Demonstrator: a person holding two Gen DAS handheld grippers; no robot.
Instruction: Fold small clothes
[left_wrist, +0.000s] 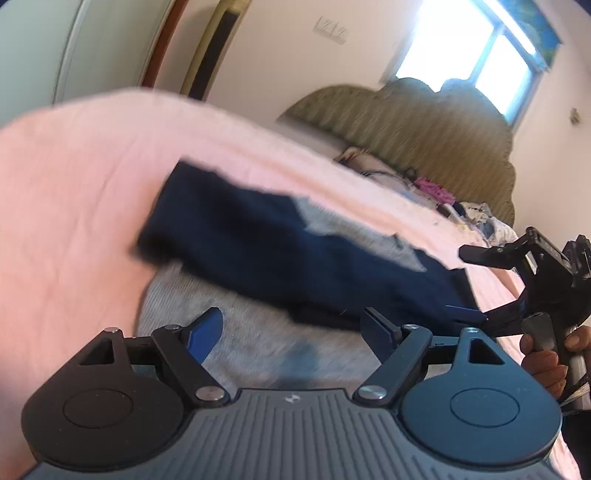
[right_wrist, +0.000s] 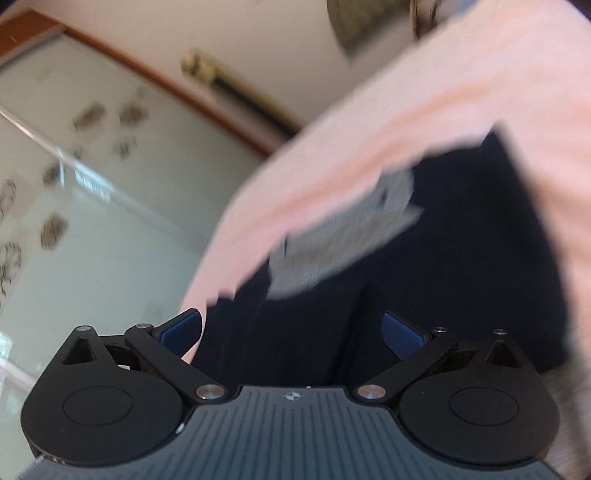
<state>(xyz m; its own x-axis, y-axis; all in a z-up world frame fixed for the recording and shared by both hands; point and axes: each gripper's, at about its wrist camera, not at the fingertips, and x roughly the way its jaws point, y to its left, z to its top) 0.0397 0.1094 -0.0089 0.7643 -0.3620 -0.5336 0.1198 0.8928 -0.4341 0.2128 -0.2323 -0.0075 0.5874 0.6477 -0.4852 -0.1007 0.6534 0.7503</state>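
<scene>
A navy and grey garment (left_wrist: 288, 258) is lying partly folded on a pink bedsheet (left_wrist: 74, 192), its dark navy part lying across the far side and a grey panel spreading out on the near side. The left gripper (left_wrist: 295, 325) is hanging just above the near grey part with its blue-padded fingers (left_wrist: 207, 332) spread apart, released and gripping nothing. At the right edge of the left wrist view, the right gripper (left_wrist: 476, 288) is reaching in over the right end of the garment, a person's hand (left_wrist: 546, 365) wrapping its handle. In the right wrist view the right gripper (right_wrist: 291, 332) is standing with its jaws wide apart over the navy cloth, nothing pinched between its blue pads (right_wrist: 402, 334); the picture is blurred. At the far end of the bed a green striped headboard (left_wrist: 406, 122) is standing beneath a bright window (left_wrist: 472, 44), with a heap of mixed clothes (left_wrist: 443, 199) lying in front of it
</scene>
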